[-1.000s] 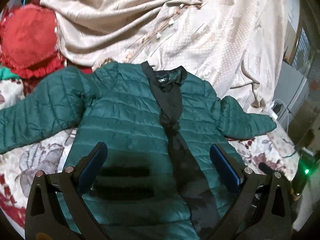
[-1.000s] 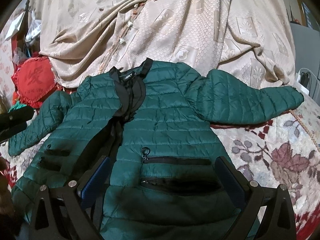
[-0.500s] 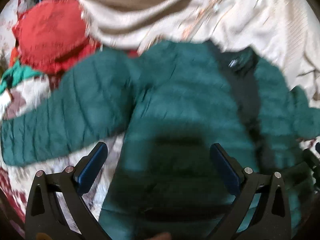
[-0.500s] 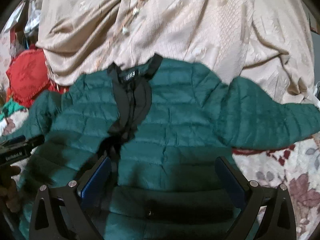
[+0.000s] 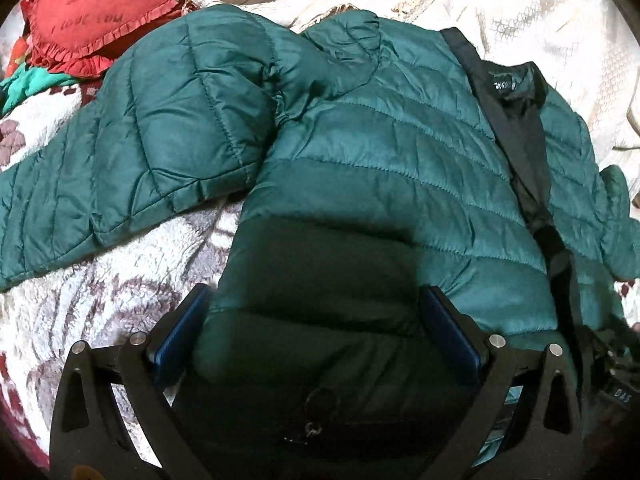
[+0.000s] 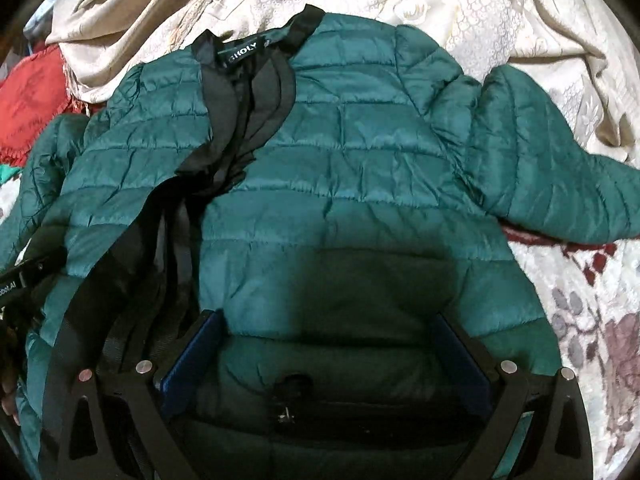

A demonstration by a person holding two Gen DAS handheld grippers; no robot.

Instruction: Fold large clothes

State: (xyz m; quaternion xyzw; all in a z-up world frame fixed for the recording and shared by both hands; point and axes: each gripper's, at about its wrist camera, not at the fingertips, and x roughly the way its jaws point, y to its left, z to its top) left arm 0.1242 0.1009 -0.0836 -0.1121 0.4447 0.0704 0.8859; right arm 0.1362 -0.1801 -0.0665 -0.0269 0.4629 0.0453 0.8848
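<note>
Left gripper [image 5: 316,328] hangs w/ jaws wide, nothing held, low over the left front panel of the green puffer jacket [image 5: 380,152]. Right gripper [image 6: 328,354] likewise wide and empty, over the right panel near a zip pocket [image 6: 288,404]. Jacket lies face up, front open, black lining [image 6: 240,92] showing at collar, spread on a floral fleece blanket [image 5: 100,288]. Left sleeve [image 5: 120,140] runs toward the blanket's left edge; right sleeve [image 6: 560,168] toward the right edge.

Handling, prob.: light, puffy, soft, and the shell looks slick, so a thin pinch may slip and folds will spring back. Best hold seems a quilted seam, the cuff or hem edge, biting thru both layers; sleeve cuffs first, folding inward.

Beyond the collar: beige embroidered cloth [image 6: 460,12]; red frilled cushion [image 5: 88,8] at the far-left corner.
</note>
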